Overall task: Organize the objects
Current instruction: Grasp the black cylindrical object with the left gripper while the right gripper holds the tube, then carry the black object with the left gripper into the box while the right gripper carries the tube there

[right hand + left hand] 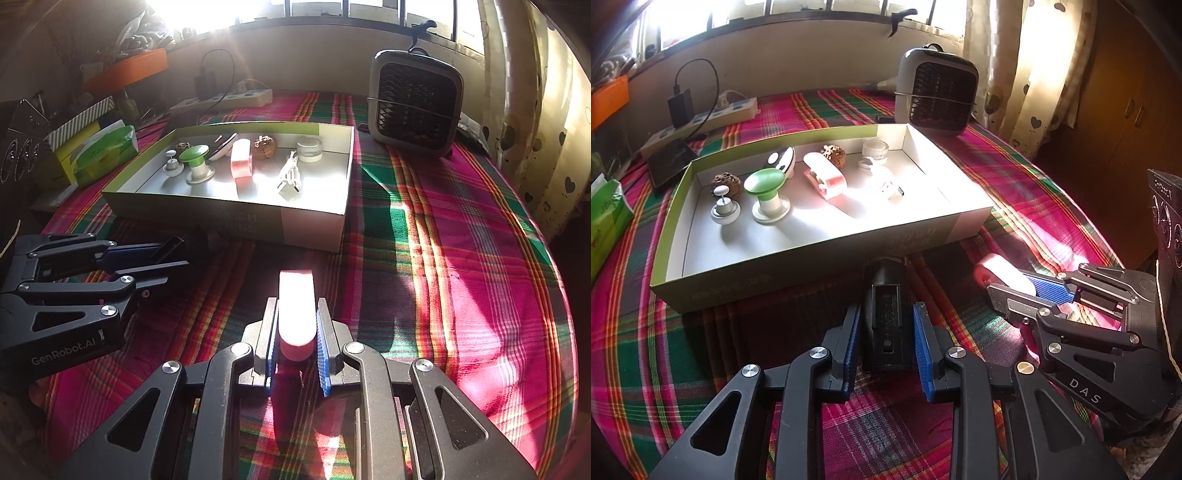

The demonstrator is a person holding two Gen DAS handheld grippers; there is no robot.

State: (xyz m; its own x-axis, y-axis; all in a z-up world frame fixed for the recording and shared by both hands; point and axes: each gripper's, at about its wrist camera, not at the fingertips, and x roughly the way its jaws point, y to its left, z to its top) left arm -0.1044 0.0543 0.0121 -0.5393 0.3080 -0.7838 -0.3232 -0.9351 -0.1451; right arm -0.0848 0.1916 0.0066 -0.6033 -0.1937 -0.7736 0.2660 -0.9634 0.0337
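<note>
My left gripper (pixel 886 317) is shut on a black block-shaped device (pixel 885 314), just in front of the open cardboard box (pixel 820 251); it also shows in the right wrist view (pixel 173 254). My right gripper (pixel 297 325) is shut on a pink-and-white clip-like object (pixel 297 310), held above the plaid cloth; it shows in the left wrist view (pixel 1001 275) too. The box (pixel 314 229) holds a green-topped knob (pixel 765 192), a small white knob (pixel 724 210), two brown nuts, a second pink clip (pixel 825 177), a white cable (pixel 886 181) and a clear jar (pixel 875 149).
A grey mini fan heater (pixel 938 96) stands behind the box at the right. A power strip with a black charger (pixel 701 110) and a dark phone (pixel 668 160) lie at the back left. A green tissue pack (pixel 605 221) is at the left. Curtains hang on the right.
</note>
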